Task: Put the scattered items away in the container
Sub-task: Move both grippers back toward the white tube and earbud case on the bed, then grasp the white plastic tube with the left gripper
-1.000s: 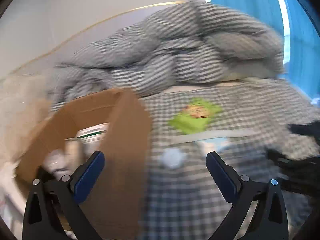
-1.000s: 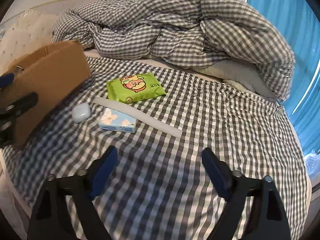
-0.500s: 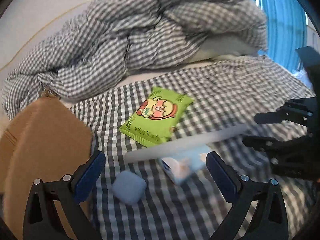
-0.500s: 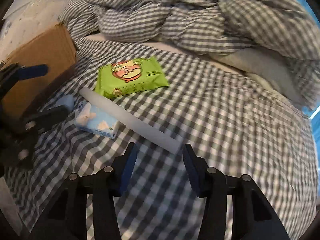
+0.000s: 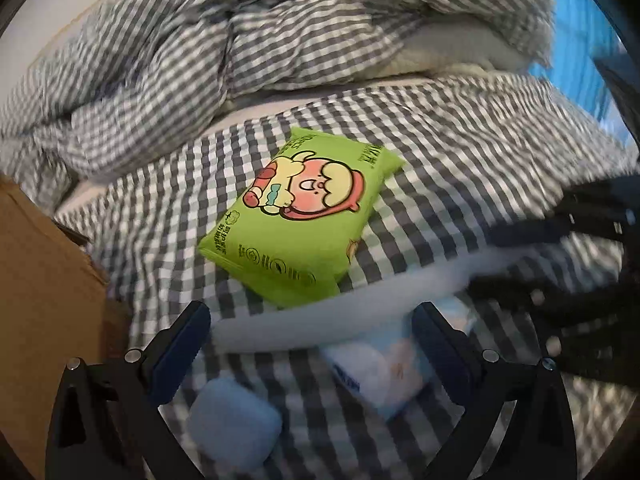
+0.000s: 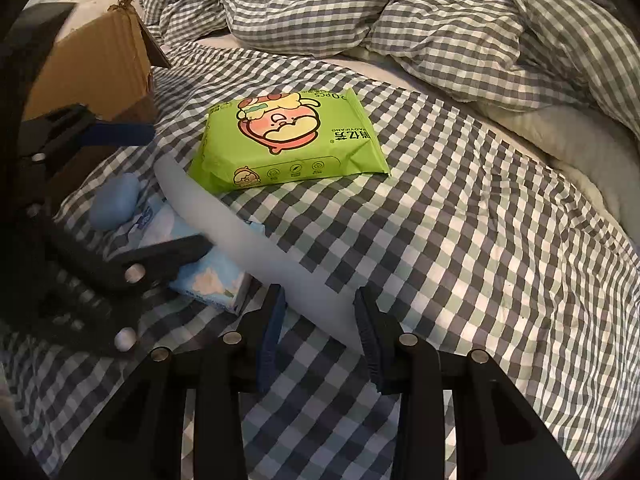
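Left wrist view: left gripper (image 5: 310, 334) gapes wide over a white stick (image 5: 340, 312); blue case (image 5: 234, 426), tissue pack (image 5: 384, 372) and green wipes (image 5: 304, 216) around it, box (image 5: 44, 312) at left; blurry.
Right wrist view: right gripper (image 6: 320, 320) closing around the stick's near end, contact unclear; rumpled duvet (image 6: 400, 12) behind.

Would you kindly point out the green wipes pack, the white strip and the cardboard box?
green wipes pack (image 6: 288, 140), right wrist view, printed top face
white strip (image 6: 256, 248), right wrist view, mid-length
cardboard box (image 6: 100, 68), right wrist view, side wall
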Motion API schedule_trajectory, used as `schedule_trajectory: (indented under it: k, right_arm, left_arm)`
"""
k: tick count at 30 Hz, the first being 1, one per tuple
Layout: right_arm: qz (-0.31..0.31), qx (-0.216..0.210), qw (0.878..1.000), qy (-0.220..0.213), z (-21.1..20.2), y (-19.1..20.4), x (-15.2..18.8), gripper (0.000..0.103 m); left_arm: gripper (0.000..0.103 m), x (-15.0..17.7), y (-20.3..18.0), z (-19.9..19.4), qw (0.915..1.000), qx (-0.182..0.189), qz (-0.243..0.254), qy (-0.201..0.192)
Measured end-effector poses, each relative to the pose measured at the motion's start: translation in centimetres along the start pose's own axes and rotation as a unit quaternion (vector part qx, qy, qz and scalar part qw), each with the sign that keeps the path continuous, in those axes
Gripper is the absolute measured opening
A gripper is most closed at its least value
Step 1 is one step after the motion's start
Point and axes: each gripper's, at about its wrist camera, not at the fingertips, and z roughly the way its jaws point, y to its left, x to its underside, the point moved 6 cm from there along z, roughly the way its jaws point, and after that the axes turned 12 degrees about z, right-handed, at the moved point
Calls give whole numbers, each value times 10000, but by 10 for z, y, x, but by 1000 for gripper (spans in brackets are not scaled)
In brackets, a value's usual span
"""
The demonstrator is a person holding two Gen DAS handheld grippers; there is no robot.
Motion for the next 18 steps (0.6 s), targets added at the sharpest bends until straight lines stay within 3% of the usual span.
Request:
schedule_trajectory:
  k: [8, 9, 10, 11, 12, 14, 15, 18]
  right_arm:
    - [-459, 376, 9982, 109, 13, 13, 1, 38]
    - [-386, 384, 9984, 120, 14, 12, -3, 32]
    - [-298, 408, 9986, 123, 14, 9, -6, 14]
    - [-192, 441, 9988, 96, 11, 6, -8, 5]
    - [-7, 330, 9994, 74, 7, 3, -11, 5]
    - [254, 94, 9996, -42, -6, 2, -13, 5]
    - [288, 85, 9994, -170, -15, 4, -15, 5]
    - [344, -4, 9982, -493, -44, 10, -20, 5]
  left_arm:
    - [103, 2, 0, 5, 9997, 218, 4, 123]
    - [96, 2, 0, 5, 9996, 273, -19, 108]
    - [87, 1, -1, 3, 9992, 404, -49, 57]
    - [58, 0, -4, 0, 9983, 578, -51, -19]
    - [38, -2, -8, -5, 9980, 621, 24, -83]
    - [22, -4, -17, -10, 9988, 291, 380, -60]
    - [19, -4, -20, -13, 9984, 208, 515, -37]
    - [13, -3, -24, -25, 9978, 519, 383, -180]
